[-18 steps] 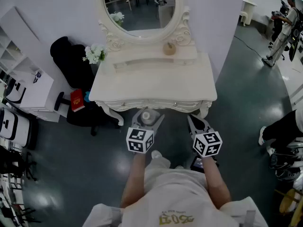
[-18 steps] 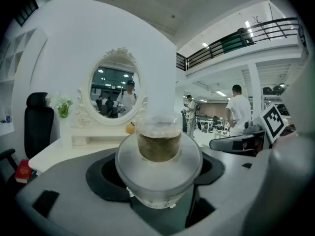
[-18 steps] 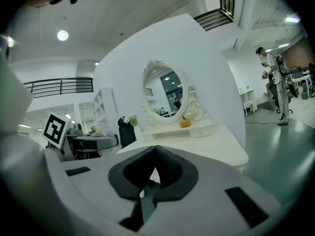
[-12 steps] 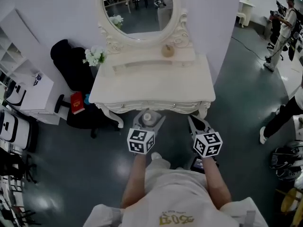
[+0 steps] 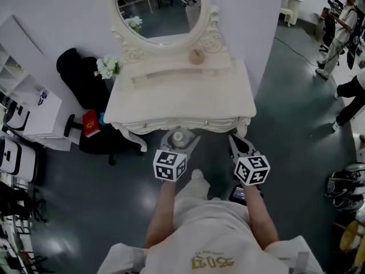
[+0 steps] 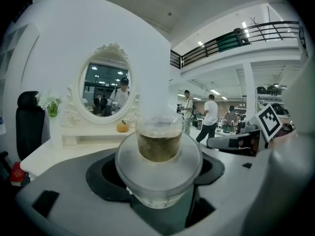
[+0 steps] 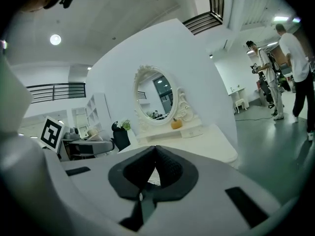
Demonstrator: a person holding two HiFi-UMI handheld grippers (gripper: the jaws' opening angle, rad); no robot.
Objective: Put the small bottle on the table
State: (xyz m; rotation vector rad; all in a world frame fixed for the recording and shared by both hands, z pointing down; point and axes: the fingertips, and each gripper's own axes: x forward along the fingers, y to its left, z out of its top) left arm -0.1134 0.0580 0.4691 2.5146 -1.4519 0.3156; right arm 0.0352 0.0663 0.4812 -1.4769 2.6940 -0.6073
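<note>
The small bottle (image 5: 178, 136) is a clear round jar with a brownish inside. My left gripper (image 5: 182, 133) is shut on it, just off the front edge of the white dressing table (image 5: 182, 99). In the left gripper view the small bottle (image 6: 158, 154) fills the space between the jaws of the left gripper (image 6: 158, 181), with the table (image 6: 54, 154) beyond it. My right gripper (image 5: 234, 140) hovers beside the left one, short of the table's front right corner. In its own view the right gripper (image 7: 155, 154) is shut with nothing in it.
An oval mirror (image 5: 159, 4) stands at the table's back, above a low shelf with a small brown object (image 5: 197, 56). White flowers (image 5: 107, 67) sit at the back left corner. A black chair (image 5: 80, 76), red book (image 5: 91, 122) and white shelving (image 5: 31, 110) are left. People (image 5: 342, 16) stand far right.
Both grippers, the left one still holding the bottle, have edged slightly towards the table's front. A person at the right has walked further into view.
</note>
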